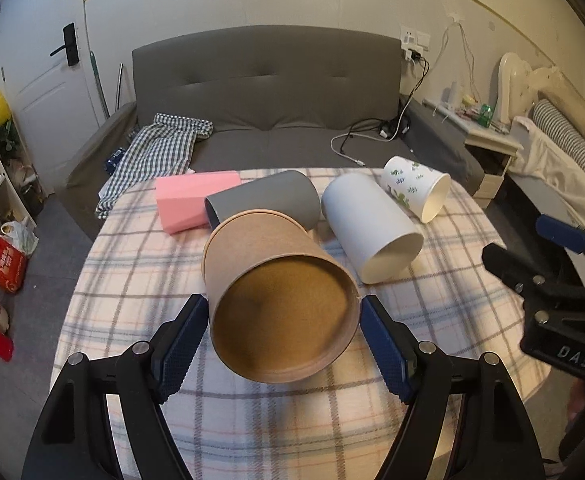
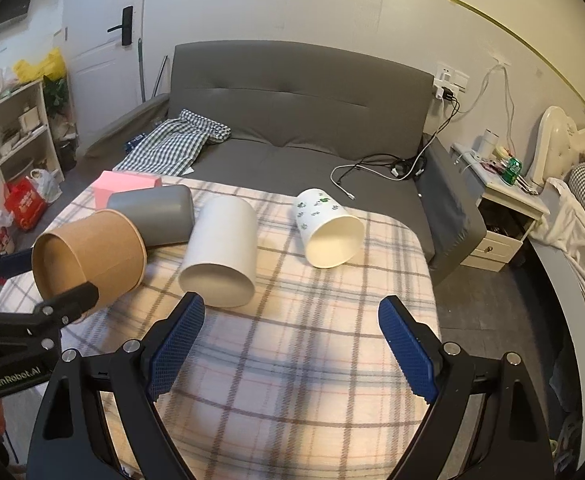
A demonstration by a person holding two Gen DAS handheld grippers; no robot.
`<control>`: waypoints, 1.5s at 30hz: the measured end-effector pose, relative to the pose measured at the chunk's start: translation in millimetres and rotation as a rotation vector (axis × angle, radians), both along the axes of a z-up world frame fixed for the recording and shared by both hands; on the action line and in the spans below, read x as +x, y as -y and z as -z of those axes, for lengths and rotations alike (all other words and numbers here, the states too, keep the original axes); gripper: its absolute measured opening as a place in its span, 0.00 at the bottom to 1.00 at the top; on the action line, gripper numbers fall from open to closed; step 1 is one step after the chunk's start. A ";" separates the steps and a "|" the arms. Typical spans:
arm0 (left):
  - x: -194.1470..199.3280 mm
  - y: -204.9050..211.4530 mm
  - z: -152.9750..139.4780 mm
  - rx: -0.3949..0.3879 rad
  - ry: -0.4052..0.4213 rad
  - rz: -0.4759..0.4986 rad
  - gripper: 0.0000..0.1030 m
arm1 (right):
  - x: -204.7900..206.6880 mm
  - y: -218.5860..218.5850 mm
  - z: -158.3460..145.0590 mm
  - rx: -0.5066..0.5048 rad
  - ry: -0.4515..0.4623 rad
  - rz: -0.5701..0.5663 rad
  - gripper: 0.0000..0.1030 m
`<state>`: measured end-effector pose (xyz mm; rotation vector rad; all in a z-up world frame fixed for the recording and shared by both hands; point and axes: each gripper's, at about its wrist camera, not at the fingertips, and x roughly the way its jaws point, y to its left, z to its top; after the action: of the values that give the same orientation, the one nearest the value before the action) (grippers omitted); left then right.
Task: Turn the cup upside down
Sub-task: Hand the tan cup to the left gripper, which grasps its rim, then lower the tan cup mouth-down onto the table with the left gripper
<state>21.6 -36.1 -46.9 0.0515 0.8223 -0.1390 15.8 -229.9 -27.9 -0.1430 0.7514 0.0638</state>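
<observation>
A brown paper cup [image 1: 268, 280] is held on its side between the blue pads of my left gripper [image 1: 282, 310], base end toward the camera and tilted above the checked tablecloth. The right wrist view shows it at far left [image 2: 92, 252], lifted, with the left gripper's fingers [image 2: 72, 300] on either side. My right gripper [image 2: 292, 312] is open and empty over the near middle of the table; it shows at the right edge of the left wrist view [image 1: 532, 276].
On the table [image 2: 332, 360] lie a white cup [image 2: 222, 252], a leaf-printed cup [image 2: 326, 228], a grey cup [image 2: 156, 212] and a pink box [image 1: 196, 200], all on their sides. A grey sofa [image 1: 268, 92] stands behind, a bed at right.
</observation>
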 end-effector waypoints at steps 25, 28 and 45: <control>53.6 17.7 -1.3 0.001 -0.210 0.194 0.77 | 20.1 4.6 7.4 0.126 -0.024 0.077 0.87; 57.2 18.8 -1.1 -0.025 -0.195 0.200 0.77 | 20.3 10.6 6.2 0.147 -0.014 0.094 0.87; 14.9 0.5 -70.2 -0.019 0.076 0.122 0.79 | -21.5 13.8 -41.8 0.184 0.179 0.146 0.87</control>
<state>36.5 -36.5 23.4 0.0883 0.7418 -0.2581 -5.6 -243.6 13.9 0.0808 0.5722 -0.0189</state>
